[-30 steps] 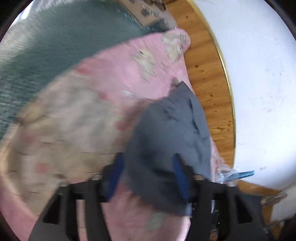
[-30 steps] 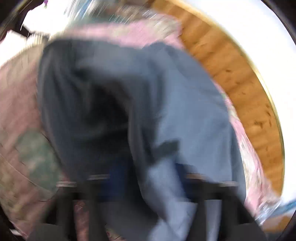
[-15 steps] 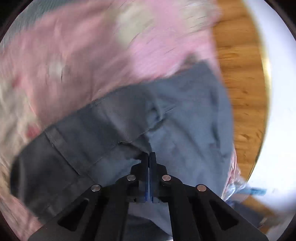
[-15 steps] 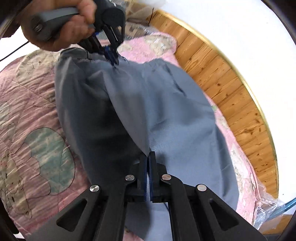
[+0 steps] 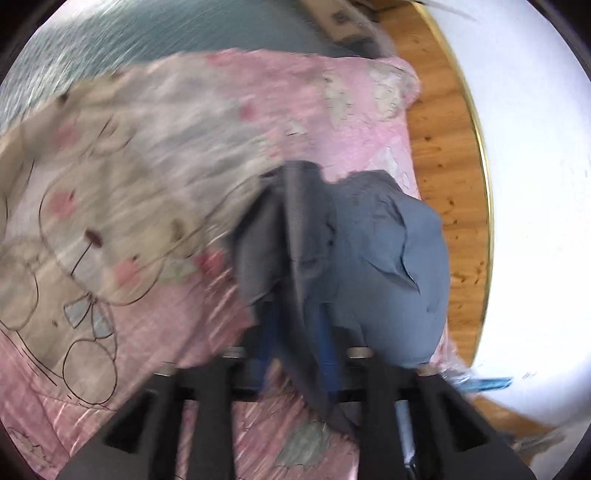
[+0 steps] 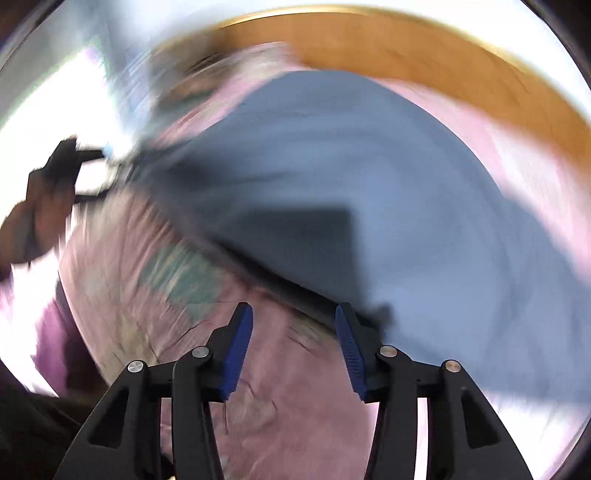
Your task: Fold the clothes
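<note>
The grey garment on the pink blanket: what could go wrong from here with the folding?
1. The grey garment lies bunched, with cloth draped between the open fingers of the left hand-held gripper; it may snag when the gripper moves.
2. The right hand-held gripper is open and holds nothing, so the fold may slump.
3. The garment sits near the edge of the pink blanket, beside the wooden floor; it might slide off.

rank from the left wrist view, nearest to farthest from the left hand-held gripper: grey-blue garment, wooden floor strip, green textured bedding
1. Grey-blue garment: draped between the left hand-held gripper fingers.
2. Wooden floor strip: to the right, past the pink quilt's edge.
3. Green textured bedding: top left, beyond the quilt.
</note>
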{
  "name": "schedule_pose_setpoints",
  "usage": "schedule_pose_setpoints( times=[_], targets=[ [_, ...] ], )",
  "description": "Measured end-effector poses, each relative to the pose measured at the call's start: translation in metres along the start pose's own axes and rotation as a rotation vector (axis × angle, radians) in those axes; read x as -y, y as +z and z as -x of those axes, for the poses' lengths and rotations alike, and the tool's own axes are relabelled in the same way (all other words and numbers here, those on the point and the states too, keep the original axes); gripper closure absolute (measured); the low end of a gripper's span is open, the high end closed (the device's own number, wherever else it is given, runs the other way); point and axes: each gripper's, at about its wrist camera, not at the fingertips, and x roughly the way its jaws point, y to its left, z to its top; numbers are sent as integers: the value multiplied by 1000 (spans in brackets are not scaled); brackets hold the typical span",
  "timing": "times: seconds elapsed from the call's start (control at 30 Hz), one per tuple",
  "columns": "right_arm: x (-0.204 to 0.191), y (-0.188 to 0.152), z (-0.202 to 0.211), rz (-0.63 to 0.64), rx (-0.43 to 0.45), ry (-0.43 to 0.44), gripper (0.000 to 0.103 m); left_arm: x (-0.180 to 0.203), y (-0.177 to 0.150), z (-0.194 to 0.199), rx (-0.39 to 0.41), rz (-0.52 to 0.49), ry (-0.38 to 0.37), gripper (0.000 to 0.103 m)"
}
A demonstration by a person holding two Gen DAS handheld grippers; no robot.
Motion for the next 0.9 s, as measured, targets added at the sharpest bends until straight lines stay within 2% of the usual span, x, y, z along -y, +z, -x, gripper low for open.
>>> schedule_pose_setpoints(
  times=[0.07,0.13,0.17,0.2,0.23,0.27,0.3,0.33,0.37,0.4,0.5,0.57,0.67,0.7,0.73,0.77,0.83,0.9],
  targets=[
    [62,-11,19,-273,25,23,56,8,0,-3,-18,-34,-21,55],
    [131,-33,39,-565,102,34,55,8,-1,-9,-37,-52,-29,55],
    [162,-45,47,-699,142,39,52,8,-2,-9,-44,-62,-30,55],
    [186,-57,50,-800,165,48,50,9,-2,-16,-55,-79,-15,60],
    [209,-68,52,-891,186,52,50,9,0,-23,-60,-100,15,88],
    [229,-78,51,-954,202,40,50,7,3,-28,-63,-120,47,96],
    [248,-87,51,-1007,215,25,51,3,8,-28,-47,-132,58,99],
    [264,-93,51,-1034,220,4,67,-1,13,-23,-13,-142,49,99],
    [279,-99,50,-1067,221,-12,99,-5,16,-17,15,-158,37,99],
    [290,-104,52,-1093,232,-28,101,-9,20,-11,38,-179,25,100],
    [313,-118,58,-1147,256,-67,102,-34,19,-18,8,-164,45,99],
    [321,-126,60,-1178,264,-43,102,-30,20,-18,9,-147,63,99],
    [326,-131,77,-1178,307,-24,99,-20,21,-9,17,-101,34,100],
    [329,-134,82,-1184,324,-20,94,-16,21,-5,20,-90,18,100],
    [333,-139,88,-1201,344,-20,80,-12,22,0,23,-82,-1,100],
    [340,-146,96,-1230,372,-28,69,-8,22,5,26,-76,-21,93],
    [358,-164,113,-1291,428,-47,66,-7,23,11,47,-68,-8,73],
    [377,-183,129,-1356,485,-67,66,-8,24,14,62,-60,21,69]
  ],
)
